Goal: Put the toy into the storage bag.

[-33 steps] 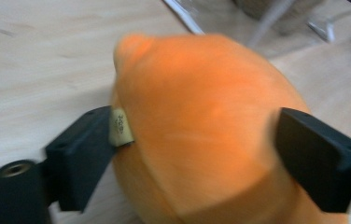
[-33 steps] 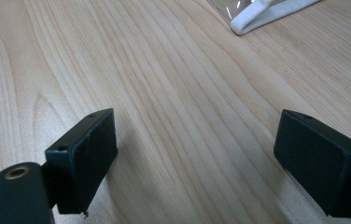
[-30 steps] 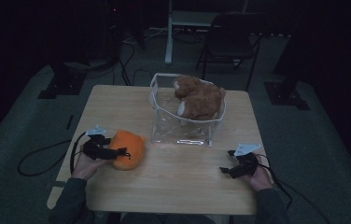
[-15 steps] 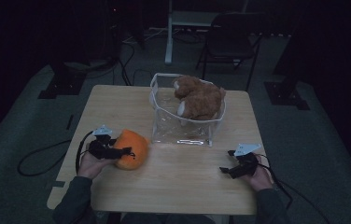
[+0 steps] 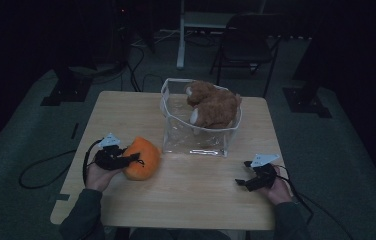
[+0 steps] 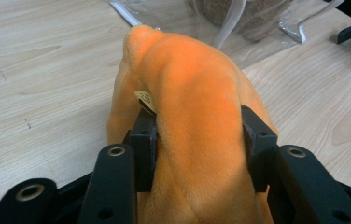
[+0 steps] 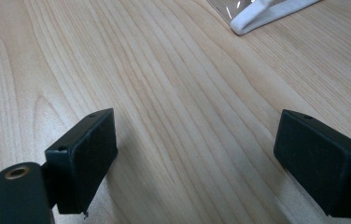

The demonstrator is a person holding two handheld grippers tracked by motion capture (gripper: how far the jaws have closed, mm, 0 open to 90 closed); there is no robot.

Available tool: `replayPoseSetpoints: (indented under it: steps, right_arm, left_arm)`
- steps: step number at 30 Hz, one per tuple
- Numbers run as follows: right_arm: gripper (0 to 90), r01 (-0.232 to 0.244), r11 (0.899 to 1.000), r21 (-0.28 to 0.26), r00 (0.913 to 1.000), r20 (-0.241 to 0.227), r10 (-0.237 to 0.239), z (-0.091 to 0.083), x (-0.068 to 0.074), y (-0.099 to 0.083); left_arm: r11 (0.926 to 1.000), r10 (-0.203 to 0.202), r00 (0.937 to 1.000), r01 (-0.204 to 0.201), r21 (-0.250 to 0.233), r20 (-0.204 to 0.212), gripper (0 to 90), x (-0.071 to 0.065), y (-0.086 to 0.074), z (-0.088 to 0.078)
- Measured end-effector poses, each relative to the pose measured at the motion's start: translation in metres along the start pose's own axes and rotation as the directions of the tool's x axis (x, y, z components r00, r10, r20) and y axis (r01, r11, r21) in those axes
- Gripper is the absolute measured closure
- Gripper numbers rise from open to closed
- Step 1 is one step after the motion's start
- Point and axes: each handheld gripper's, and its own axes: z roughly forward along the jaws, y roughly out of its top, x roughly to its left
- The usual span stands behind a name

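Note:
An orange plush toy [image 5: 143, 159] lies on the left part of the wooden table [image 5: 196, 200]. My left gripper [image 5: 126, 161] reaches into it from the left. Its jaws have just been closing, and in the left gripper view both pads [image 6: 144, 140] press into the orange plush toy [image 6: 197, 84], which bulges between them. My right gripper [image 5: 243, 181] rests near the table's front right, jaws wide apart. In the right gripper view, bare wood lies between the fingers of the right gripper [image 7: 197, 158].
A clear soft-walled bin [image 5: 176, 135] stands at the table's middle back with a brown plush animal [image 5: 216, 107] in it. Its white-trimmed corner [image 7: 267, 11] lies ahead of the right gripper. A chair [image 5: 246, 45] and cables stand on the floor beyond the table.
The left gripper's jaws have closed onto the orange plush toy, which was beside the open jaws before. The right hand has kept still.

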Motion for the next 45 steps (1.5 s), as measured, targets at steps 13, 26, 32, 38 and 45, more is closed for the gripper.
replayPoseSetpoints:
  steps: [13, 26, 32, 38, 45]
  right_arm:
    - [12.6, 0.0, 1.0, 0.0, 1.0, 0.0, 0.0, 0.0, 0.0, 0.0]
    - [12.6, 0.002, 1.0, 0.0, 1.0, 0.0, -0.002, 0.0, 0.0, 0.0]
    - [12.6, 0.0, 1.0, 0.001, 1.0, 0.0, 0.0, 0.0, 0.0, 0.0]
    - [12.6, 0.0, 1.0, 0.001, 1.0, 0.0, 0.0, 0.0, 0.0, 0.0]
    - [12.6, 0.0, 1.0, 0.001, 1.0, 0.0, 0.0, 0.0, 0.0, 0.0]
  left_arm:
    - [0.9975, -0.009, 0.9992, 0.007, -0.07, -0.04, 62.0, -0.001, 0.004, -0.011]
    - [0.9928, -0.008, 0.9996, 0.005, -0.12, -0.026, 61.8, -0.002, 0.007, -0.017]
    - [0.9907, -0.005, 0.9997, 0.001, -0.136, -0.023, 61.7, -0.004, 0.01, -0.021]
    - [0.9886, 0.003, 0.9997, -0.007, -0.15, -0.023, 61.7, -0.007, 0.014, -0.026]
    - [0.9855, 0.003, 0.9998, -0.006, -0.17, -0.02, 61.8, -0.008, 0.017, -0.03]
